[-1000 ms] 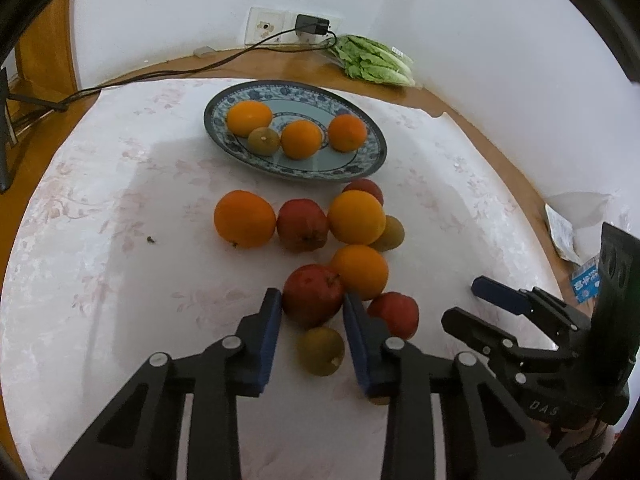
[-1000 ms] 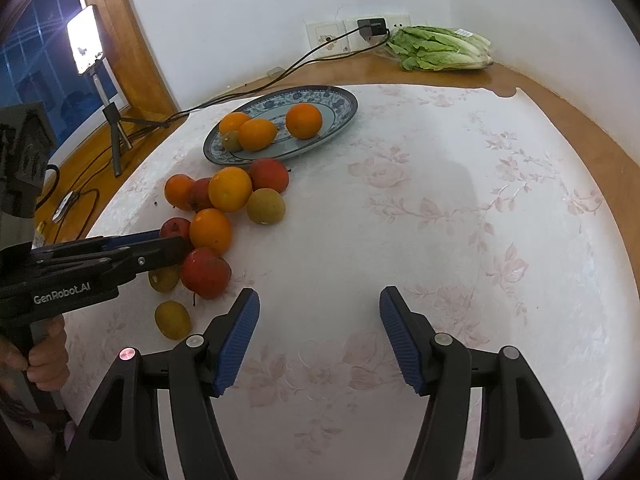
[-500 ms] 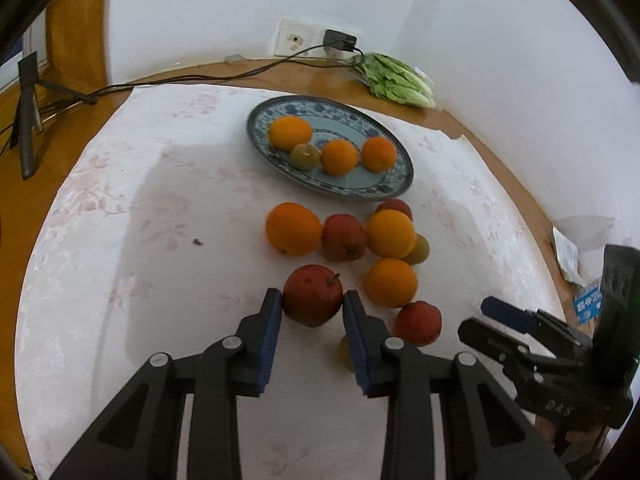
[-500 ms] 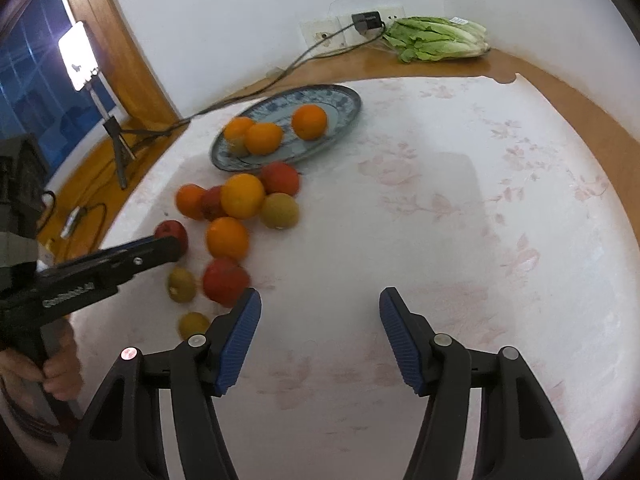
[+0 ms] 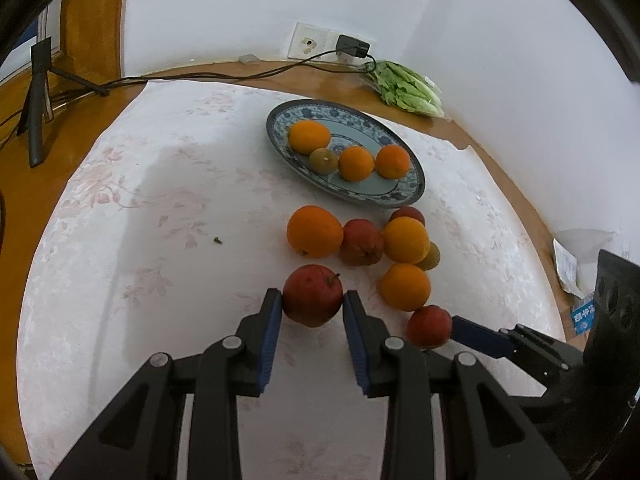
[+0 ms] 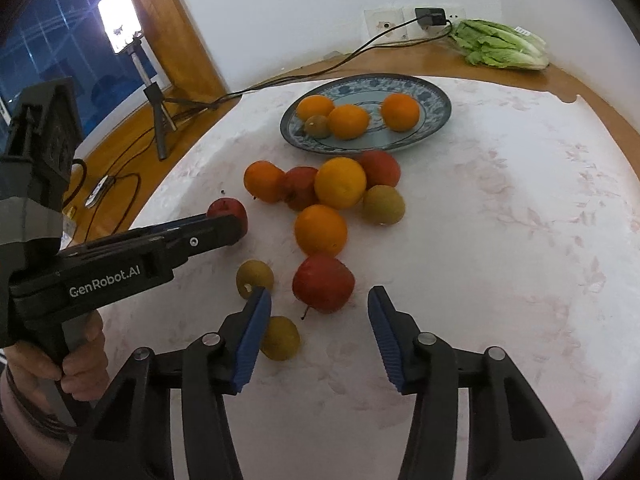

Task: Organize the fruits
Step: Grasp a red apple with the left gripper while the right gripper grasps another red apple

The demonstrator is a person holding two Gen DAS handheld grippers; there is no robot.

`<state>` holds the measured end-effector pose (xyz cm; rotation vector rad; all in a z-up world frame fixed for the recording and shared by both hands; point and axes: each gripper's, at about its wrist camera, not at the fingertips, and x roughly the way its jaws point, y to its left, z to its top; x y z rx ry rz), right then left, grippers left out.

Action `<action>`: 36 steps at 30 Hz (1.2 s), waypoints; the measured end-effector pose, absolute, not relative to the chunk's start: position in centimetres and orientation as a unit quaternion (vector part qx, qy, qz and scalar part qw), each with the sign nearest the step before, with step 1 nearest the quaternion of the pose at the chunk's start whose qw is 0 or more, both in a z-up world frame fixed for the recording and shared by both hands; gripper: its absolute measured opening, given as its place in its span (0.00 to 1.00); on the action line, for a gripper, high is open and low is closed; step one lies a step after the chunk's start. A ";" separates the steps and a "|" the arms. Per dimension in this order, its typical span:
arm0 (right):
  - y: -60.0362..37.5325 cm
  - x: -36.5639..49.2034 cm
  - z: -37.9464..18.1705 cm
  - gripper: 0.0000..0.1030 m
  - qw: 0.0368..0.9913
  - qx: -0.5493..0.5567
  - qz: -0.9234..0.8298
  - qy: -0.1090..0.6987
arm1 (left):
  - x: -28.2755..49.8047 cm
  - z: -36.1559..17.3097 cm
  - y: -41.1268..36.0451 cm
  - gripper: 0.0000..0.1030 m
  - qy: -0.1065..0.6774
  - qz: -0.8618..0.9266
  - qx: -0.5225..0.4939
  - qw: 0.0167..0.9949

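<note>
Round wooden table under white floral tablecloth. Blue-and-white patterned ceramic plate near far edge: 3 oranges plus 1 small brownish-green fruit on it. Bagged green lettuce by wall sockets. Loose on cloth beside plate: 4 oranges, 3 red apples, 3 more brownish-green fruits. Fifth-nearest item, dark red apple, pinched between blue pads of black left gripper, off to left of the pile, height above cloth not clear. Black right gripper spread wide, nothing between fingers, another red apple just ahead of the gap, on cloth. "GenRobot.AI" in white on left gripper body. Blue packet at table edge, writing unreadable.
</note>
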<state>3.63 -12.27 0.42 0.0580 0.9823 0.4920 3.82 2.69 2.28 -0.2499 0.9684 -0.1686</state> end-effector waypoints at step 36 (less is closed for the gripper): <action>-14.3 4.3 4.0 0.31 0.884 0.028 0.220 0.412 | 4.6 5.0 2.1 0.32 0.443 -0.087 -0.113 0.885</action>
